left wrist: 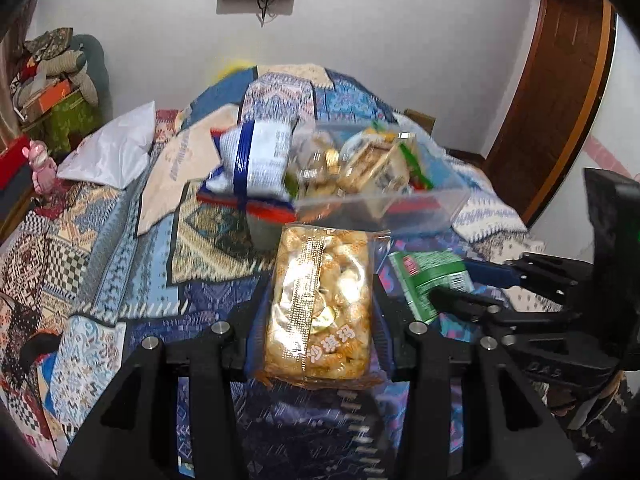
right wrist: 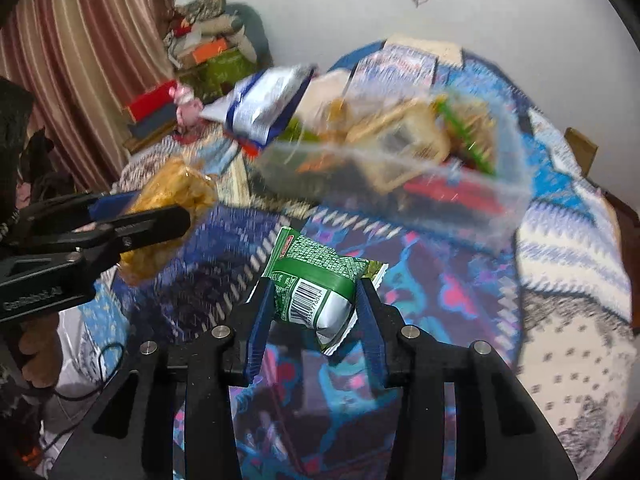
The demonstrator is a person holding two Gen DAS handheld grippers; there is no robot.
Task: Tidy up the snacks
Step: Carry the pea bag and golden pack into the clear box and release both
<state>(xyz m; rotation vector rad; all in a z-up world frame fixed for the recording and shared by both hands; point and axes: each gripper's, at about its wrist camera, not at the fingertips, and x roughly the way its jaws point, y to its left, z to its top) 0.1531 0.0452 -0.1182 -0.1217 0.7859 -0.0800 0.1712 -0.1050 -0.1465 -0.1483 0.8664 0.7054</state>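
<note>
Left wrist view: left claw (left wrist: 320, 312) is closed on a clear-wrapped golden cake bar (left wrist: 320, 304), fingers pressing both long sides, bar pointing forward toward the bin. Bar is held above the patterned cloth (left wrist: 120, 240), just short of the clear bin (left wrist: 400, 208). Bin sits on the cloth and is packed with snacks: a white-and-blue bag (left wrist: 260, 160) leaning out over its left end, gold-wrapped pieces and a tan packet (left wrist: 380, 164) in the middle, something green at the right end. A white bag (left wrist: 116, 148) lies further left on the cloth, well apart from the bin. Right claw (left wrist: 472, 284) comes in from the right edge, gripping a green packet (left wrist: 428, 280) just beside the bar.

Right wrist view: right claw (right wrist: 316, 304) is closed on the green packet (right wrist: 316, 288), barcode side facing the camera, both fingers touching its sides, packet crumpled between them. It hangs above the cloth (right wrist: 440, 300), near the bin (right wrist: 460, 184) but not in it. Left claw (right wrist: 168, 216) shows at the left, with the bar (right wrist: 176, 200) clamped in it. Bin and its contents are motion-blurred here; the white-and-blue bag (right wrist: 264, 108) sticks up from its far left end.
</note>
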